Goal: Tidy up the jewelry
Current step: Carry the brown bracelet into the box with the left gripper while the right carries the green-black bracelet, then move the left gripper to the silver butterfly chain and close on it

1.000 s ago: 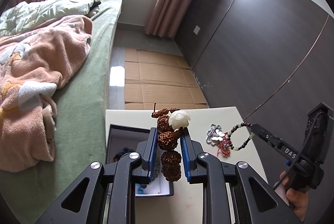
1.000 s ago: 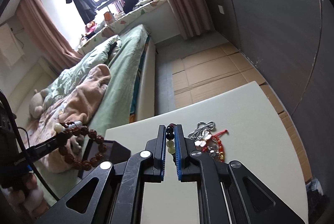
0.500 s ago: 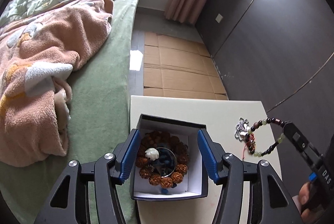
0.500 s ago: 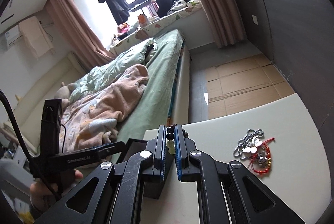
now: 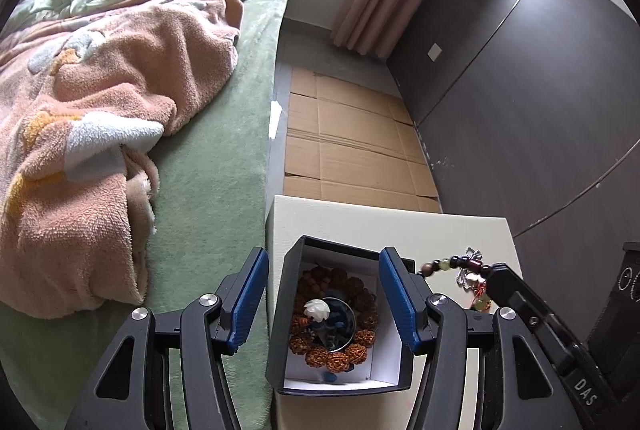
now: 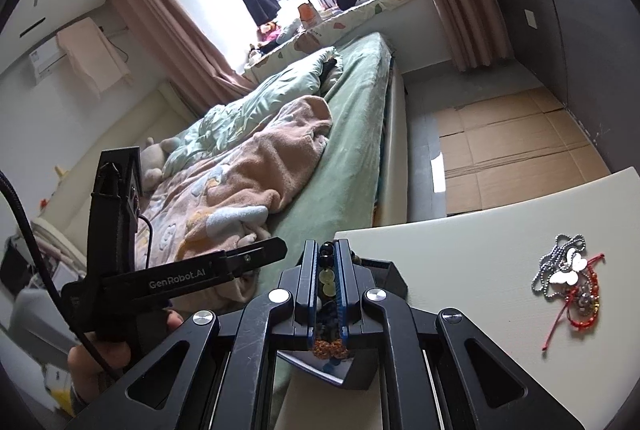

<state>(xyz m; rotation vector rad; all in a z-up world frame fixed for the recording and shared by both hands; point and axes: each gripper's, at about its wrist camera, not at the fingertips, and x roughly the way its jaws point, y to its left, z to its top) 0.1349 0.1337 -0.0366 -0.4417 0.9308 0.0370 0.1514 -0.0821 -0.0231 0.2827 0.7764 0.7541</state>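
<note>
A black box with a white inside stands at the left edge of the cream table. A brown seed-bead bracelet with a white carved bead lies in it. My left gripper is open and empty, its jaws either side of the box. My right gripper is shut on a bracelet of dark and green beads, held above the box's right side; in the left wrist view the bracelet hangs from its tip. A pile of silver chain and red cord jewelry lies on the table.
A green bed with a pink blanket borders the table on the left. Flattened cardboard covers the floor beyond. A dark wardrobe wall stands to the right.
My left gripper opened and let the brown bracelet drop into the box. My right gripper carried the beaded bracelet left from the jewelry pile toward the box.
</note>
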